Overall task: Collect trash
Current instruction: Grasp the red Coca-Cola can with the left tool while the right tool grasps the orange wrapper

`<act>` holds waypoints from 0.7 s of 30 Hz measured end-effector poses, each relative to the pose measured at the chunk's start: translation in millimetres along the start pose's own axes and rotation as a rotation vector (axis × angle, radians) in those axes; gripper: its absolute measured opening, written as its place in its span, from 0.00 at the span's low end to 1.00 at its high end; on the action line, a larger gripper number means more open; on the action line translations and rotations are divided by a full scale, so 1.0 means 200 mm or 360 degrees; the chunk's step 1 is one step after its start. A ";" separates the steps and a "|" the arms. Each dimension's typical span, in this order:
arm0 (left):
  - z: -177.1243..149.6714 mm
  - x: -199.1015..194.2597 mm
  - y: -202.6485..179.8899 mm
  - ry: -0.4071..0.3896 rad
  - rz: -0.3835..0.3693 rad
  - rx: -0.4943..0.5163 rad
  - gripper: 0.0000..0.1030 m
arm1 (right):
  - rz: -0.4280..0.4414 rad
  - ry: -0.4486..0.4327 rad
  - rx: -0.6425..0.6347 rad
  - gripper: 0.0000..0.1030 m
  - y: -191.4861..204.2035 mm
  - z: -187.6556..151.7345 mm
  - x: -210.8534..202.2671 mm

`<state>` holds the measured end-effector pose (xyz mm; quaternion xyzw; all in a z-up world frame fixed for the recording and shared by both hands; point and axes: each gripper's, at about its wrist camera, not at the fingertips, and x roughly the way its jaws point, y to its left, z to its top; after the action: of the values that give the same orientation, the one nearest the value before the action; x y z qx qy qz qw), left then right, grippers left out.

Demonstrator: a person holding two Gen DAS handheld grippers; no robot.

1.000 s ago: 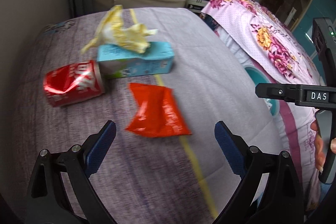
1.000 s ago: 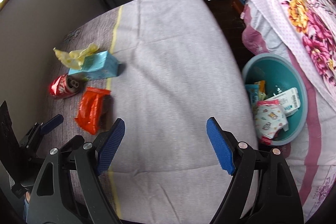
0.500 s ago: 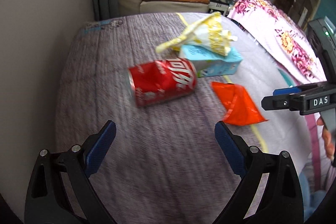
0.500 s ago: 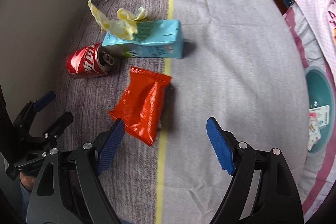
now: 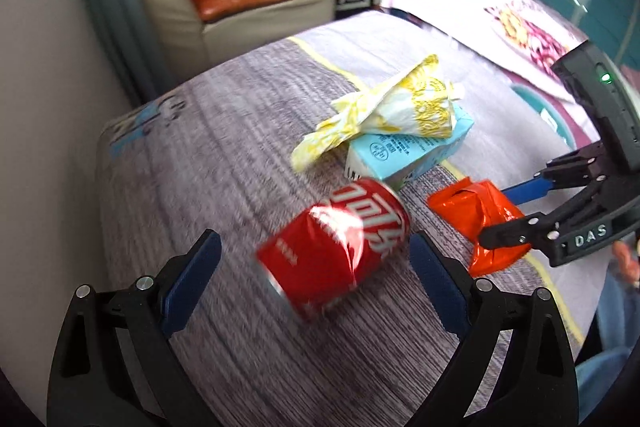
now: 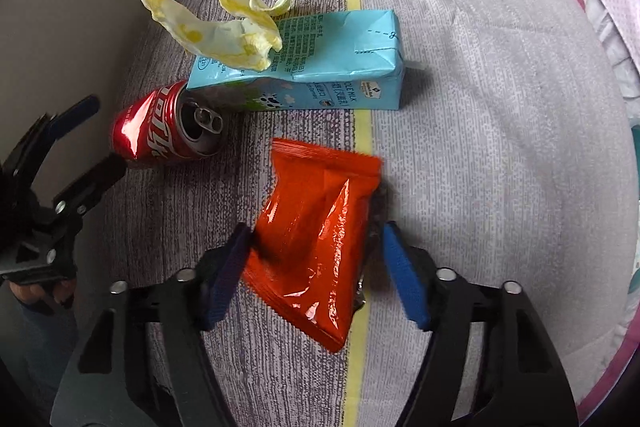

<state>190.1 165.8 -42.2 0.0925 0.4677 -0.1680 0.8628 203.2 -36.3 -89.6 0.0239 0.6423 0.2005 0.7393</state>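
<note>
**Right gripper closing around an orange wrapper**

The right gripper (image 6: 316, 267) straddles the orange wrapper (image 6: 316, 243) on the grey bedcover (image 6: 480, 107); its jaws have just been narrowing, left pad touching, right pad just beside. The left gripper (image 5: 316, 283) hangs released around a dented red can (image 5: 340, 243). A blue milk carton (image 6: 320, 71) carries 1 crumpled yellow paper (image 6: 224, 35).

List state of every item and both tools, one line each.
red can: lying on its side, dented, tab opened.
blue carton: lying flat.
yellow wrapper: crumpled, on the carton.
orange packet: flat, between the right tool's jaws.
right tool: jaws just closing, right pad not touching.
left tool: open, straddling the can.
</note>
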 end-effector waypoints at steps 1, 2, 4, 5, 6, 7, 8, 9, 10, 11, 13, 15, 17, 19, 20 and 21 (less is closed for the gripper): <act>0.01 0.03 0.00 0.0020 -0.0026 0.0037 0.92 | 0.0002 -0.0002 -0.0015 0.48 0.01 0.00 0.00; 0.03 0.06 -0.01 0.0040 -0.0041 0.0077 0.92 | 0.0022 -0.0005 -0.0043 0.44 0.02 -0.01 0.00; 0.04 0.10 -0.03 0.0071 -0.0055 0.0141 0.92 | 0.0038 -0.0012 -0.0058 0.32 0.04 -0.02 -0.01; 0.04 0.12 -0.03 0.0083 -0.0062 0.0177 0.92 | 0.0019 -0.0027 -0.0076 0.31 0.05 -0.02 -0.02; 0.04 0.13 -0.05 0.0091 -0.0070 0.0203 0.92 | 0.0016 -0.0031 -0.0080 0.29 0.07 -0.03 -0.02; 0.02 0.14 -0.06 0.0108 -0.0086 0.0236 0.92 | 0.0017 -0.0034 -0.0081 0.29 0.07 -0.04 -0.02; 0.02 0.16 -0.07 0.0125 -0.0102 0.0262 0.92 | 0.0024 -0.0034 -0.0072 0.29 0.07 -0.05 -0.02; 0.00 0.17 -0.09 0.0142 -0.0126 0.0287 0.92 | 0.0027 -0.0034 -0.0067 0.29 0.06 -0.05 -0.02; -0.01 0.18 -0.10 0.0145 -0.0133 0.0293 0.92 | 0.0029 -0.0034 -0.0060 0.28 0.05 -0.05 -0.03; -0.02 0.18 -0.11 0.0141 -0.0135 0.0290 0.89 | 0.0032 -0.0035 -0.0050 0.28 0.04 -0.06 -0.03; -0.05 0.19 -0.12 0.0153 -0.0175 0.0227 0.66 | 0.0036 -0.0040 -0.0029 0.28 0.01 -0.06 -0.04; -0.07 0.18 -0.12 0.0139 -0.0199 0.0154 0.66 | 0.0037 -0.0053 -0.0008 0.28 -0.02 -0.07 -0.05; -0.10 0.16 -0.15 0.0120 -0.0178 0.0091 0.66 | 0.0041 -0.0064 0.0005 0.28 -0.05 -0.08 -0.07; -0.13 0.13 -0.18 0.0103 -0.0194 0.0007 0.66 | 0.0037 -0.0081 0.0012 0.28 -0.10 -0.09 -0.09; -0.15 0.12 -0.20 0.0096 -0.0200 -0.0031 0.66 | 0.0039 -0.0089 0.0019 0.28 -0.11 -0.09 -0.10; -0.17 0.11 -0.22 0.0092 -0.0198 -0.0087 0.66 | 0.0047 -0.0101 0.0029 0.27 -0.12 -0.11 -0.11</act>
<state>158.0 130.8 -79.3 0.0445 0.5017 -0.2057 0.8391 186.3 -70.8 -80.2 0.0464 0.6200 0.2046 0.7560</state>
